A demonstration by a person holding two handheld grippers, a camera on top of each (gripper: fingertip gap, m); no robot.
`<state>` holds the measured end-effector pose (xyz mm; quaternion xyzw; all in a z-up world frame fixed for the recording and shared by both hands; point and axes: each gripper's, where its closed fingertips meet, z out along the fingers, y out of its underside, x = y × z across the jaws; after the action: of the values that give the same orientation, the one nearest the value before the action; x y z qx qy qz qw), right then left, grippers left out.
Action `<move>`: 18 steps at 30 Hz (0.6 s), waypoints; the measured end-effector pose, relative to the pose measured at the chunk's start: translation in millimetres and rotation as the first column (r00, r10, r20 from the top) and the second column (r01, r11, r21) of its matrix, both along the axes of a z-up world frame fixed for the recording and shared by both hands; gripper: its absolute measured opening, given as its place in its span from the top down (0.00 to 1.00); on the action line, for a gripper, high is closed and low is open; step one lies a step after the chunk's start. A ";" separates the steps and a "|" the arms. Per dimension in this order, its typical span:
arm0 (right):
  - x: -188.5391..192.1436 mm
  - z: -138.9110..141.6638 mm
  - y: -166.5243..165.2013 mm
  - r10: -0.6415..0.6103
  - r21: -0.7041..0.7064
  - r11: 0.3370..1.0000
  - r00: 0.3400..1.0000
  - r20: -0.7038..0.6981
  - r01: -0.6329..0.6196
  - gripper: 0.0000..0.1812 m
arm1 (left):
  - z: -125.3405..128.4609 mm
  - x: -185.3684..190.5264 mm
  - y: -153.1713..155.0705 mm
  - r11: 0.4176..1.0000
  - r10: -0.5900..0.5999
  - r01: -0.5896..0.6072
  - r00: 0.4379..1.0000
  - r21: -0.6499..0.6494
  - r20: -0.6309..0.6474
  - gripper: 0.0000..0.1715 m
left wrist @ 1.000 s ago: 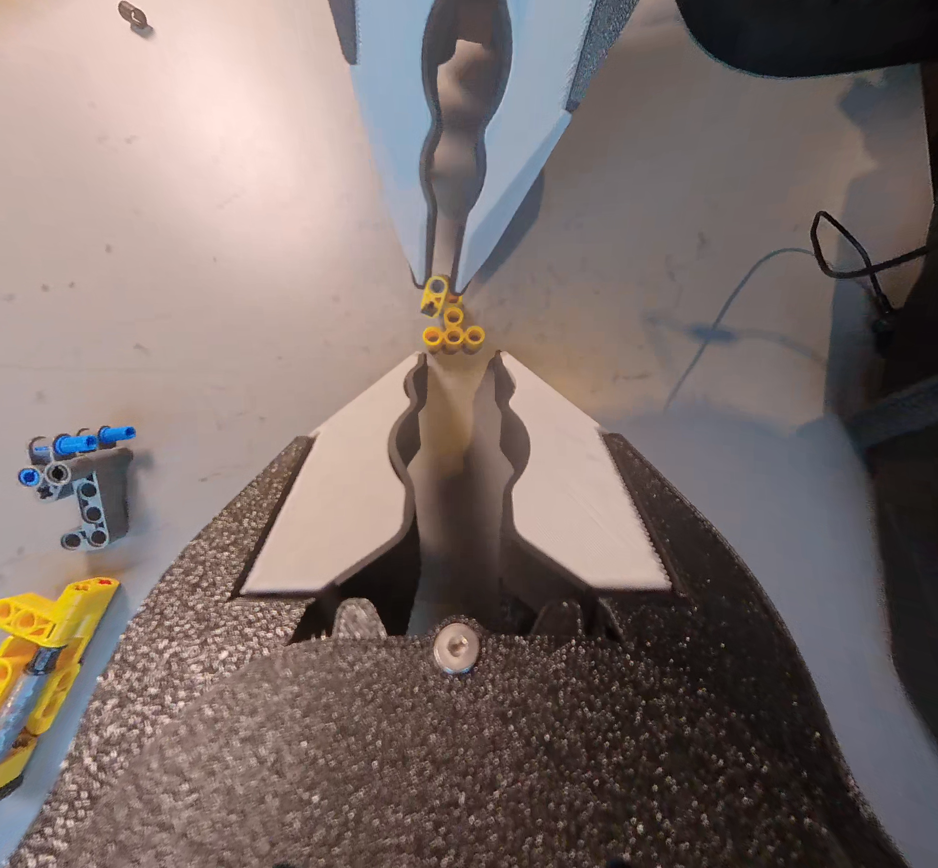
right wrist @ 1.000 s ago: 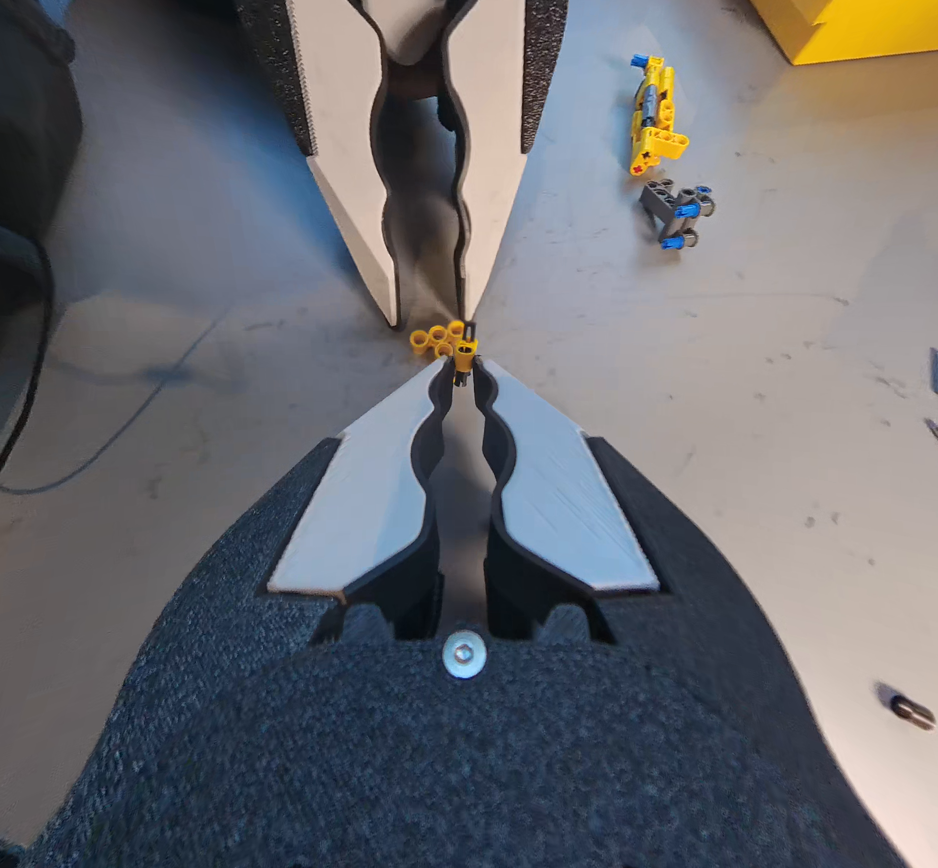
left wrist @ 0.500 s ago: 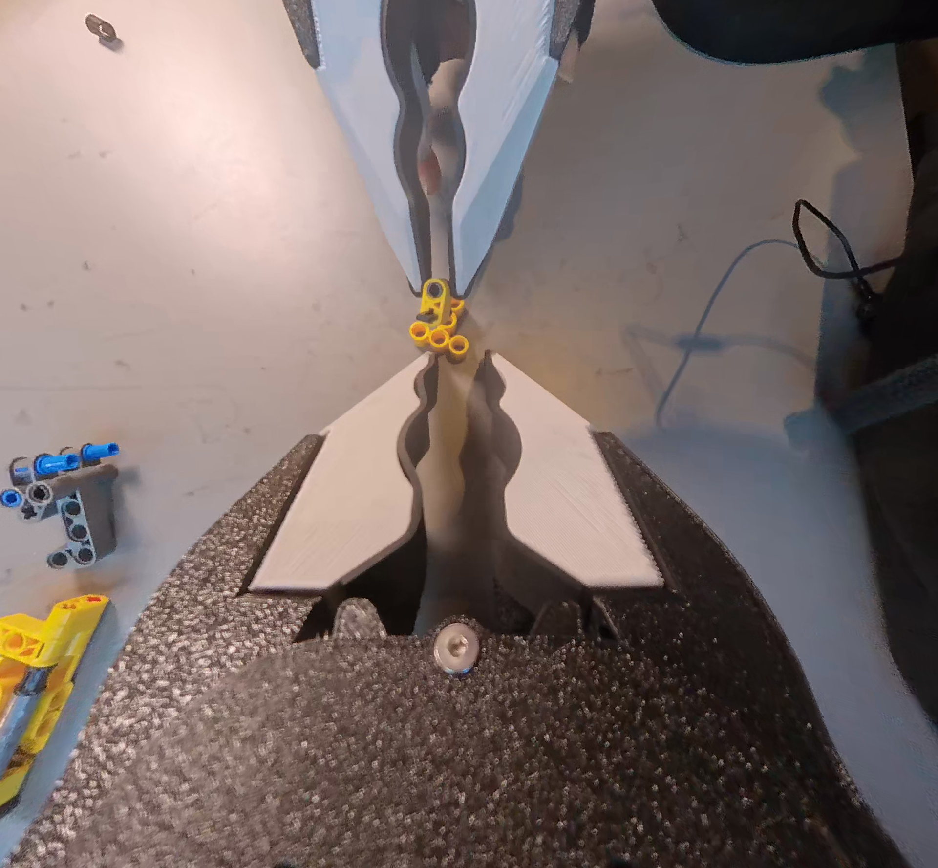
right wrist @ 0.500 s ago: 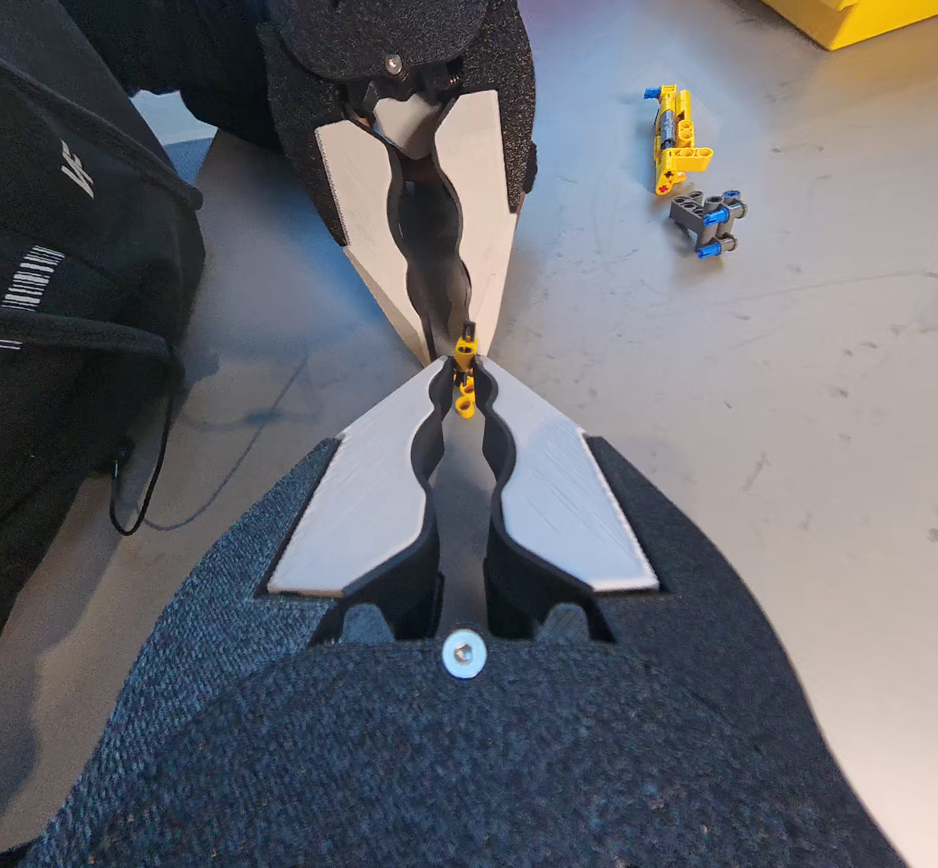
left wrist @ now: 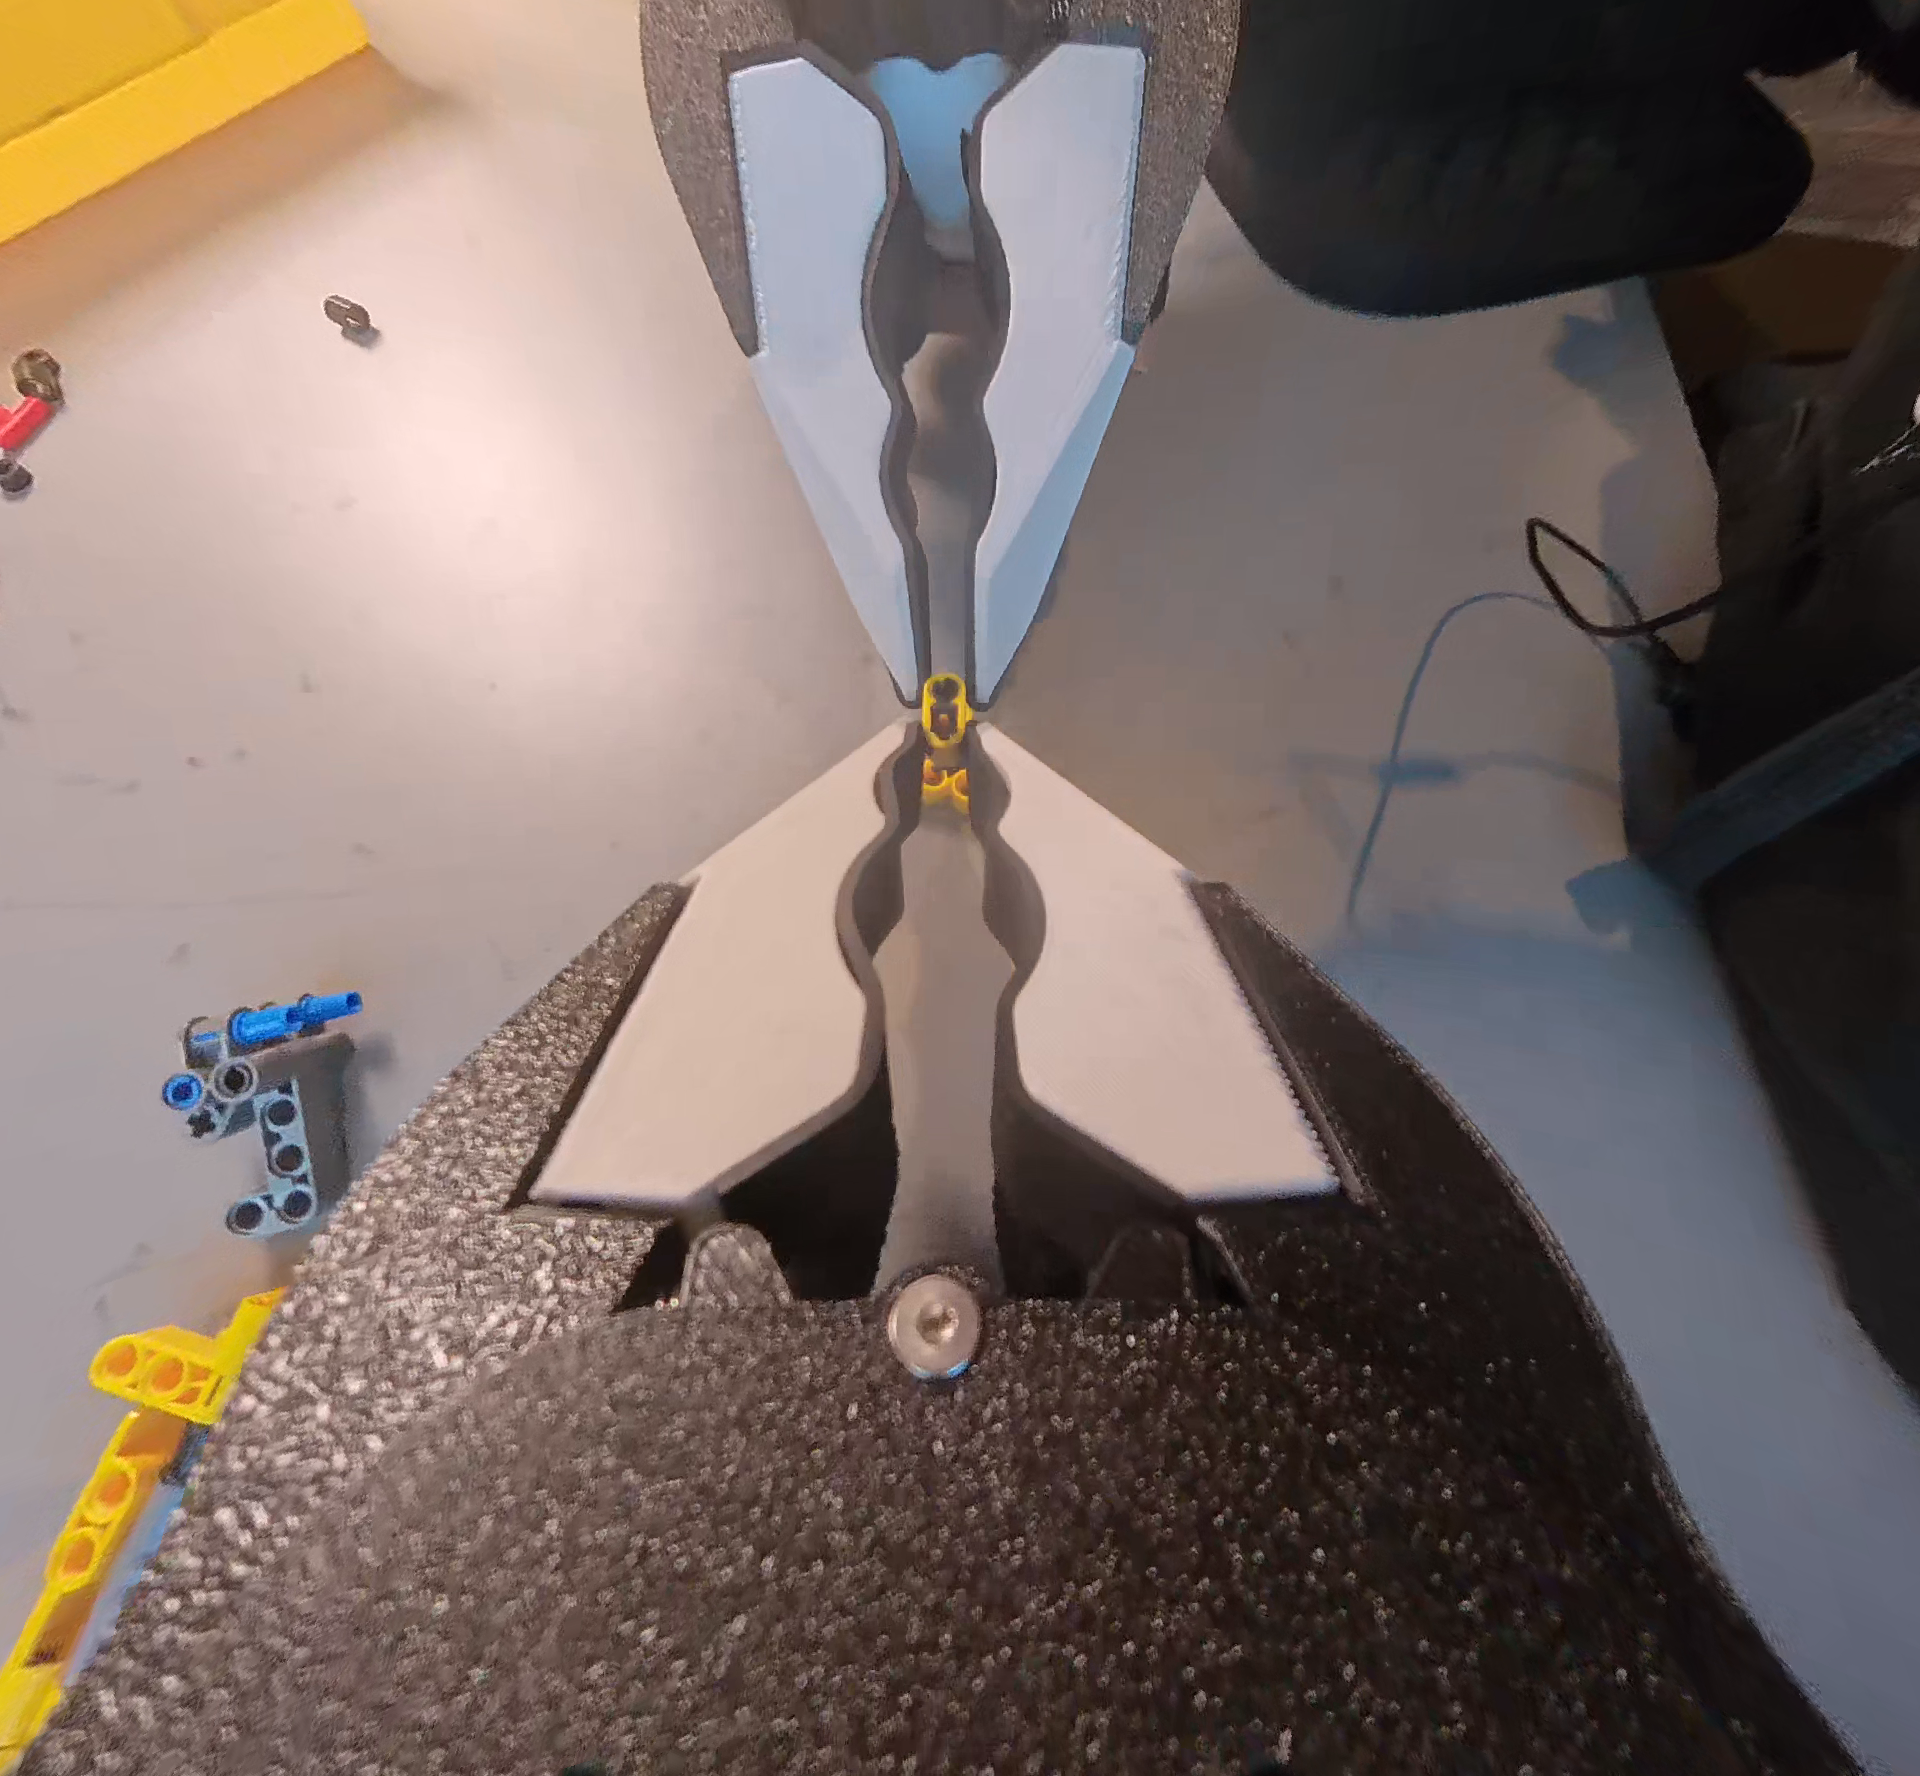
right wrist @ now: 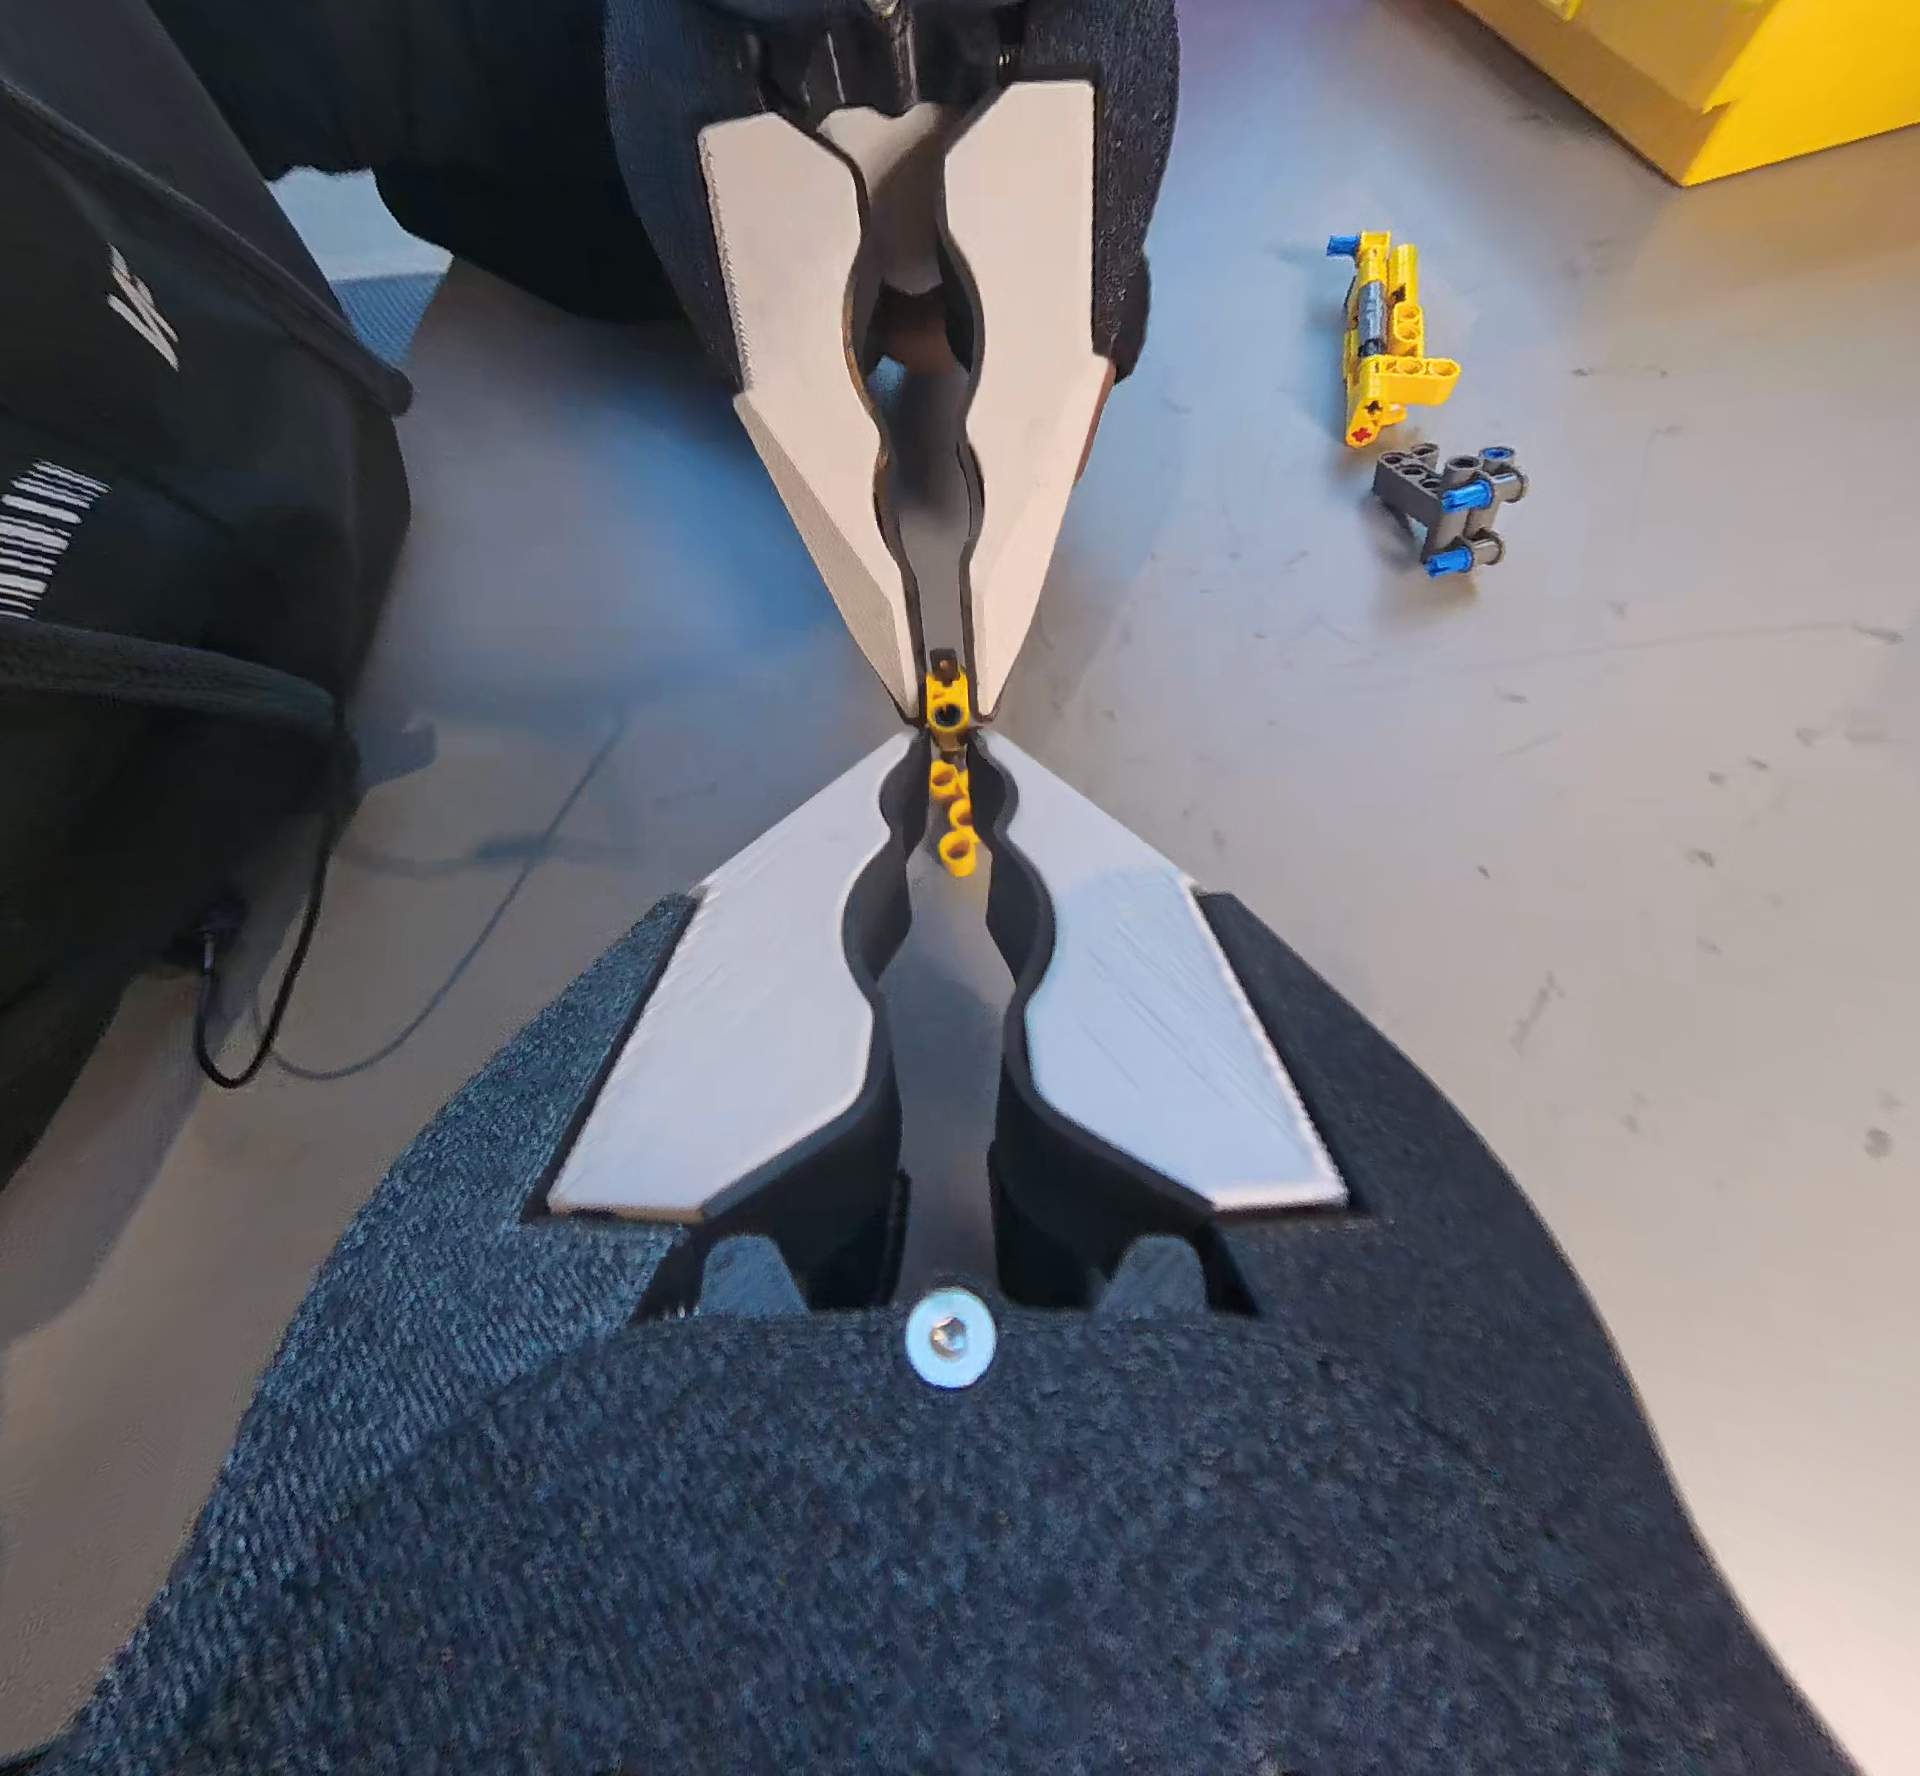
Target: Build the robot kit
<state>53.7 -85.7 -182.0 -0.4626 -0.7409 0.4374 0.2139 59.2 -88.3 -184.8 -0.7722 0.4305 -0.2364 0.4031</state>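
Left hand-held gripper (left wrist: 943,758): fingers closed to a narrow gap, tips pinching a small yellow holed piece (left wrist: 945,784). Right hand-held gripper (right wrist: 948,758): likewise nearly closed on a yellow connector with black pin (right wrist: 948,703), apparently the mating part. The two meet tip to tip above the grey table (right wrist: 1558,843), the parts pressed end to end, probably being joined. Farther right in the right wrist view: grey beam with blue pins (right wrist: 1449,505), yellow assembly (right wrist: 1387,344), yellow bin (right wrist: 1683,1).
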 end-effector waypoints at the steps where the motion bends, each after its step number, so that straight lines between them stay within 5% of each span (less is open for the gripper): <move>1: 0.4 -2.0 0.6 0.001 0.021 1.000 1.000 0.004 -0.001 0.96 | -1.7 0.2 0.4 1.000 -0.014 0.014 1.000 0.006 -0.016 0.96; 18: -1.0 -9.2 9.0 -0.105 -0.002 0.994 0.991 0.081 0.106 0.96 | -3.4 -9.0 5.4 0.999 -0.020 0.021 1.000 -0.025 0.019 0.97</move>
<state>52.7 -76.7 -191.2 -0.5189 -0.7221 0.4088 0.2052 50.2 -82.8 -188.2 -0.7705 0.4316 -0.2533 0.3948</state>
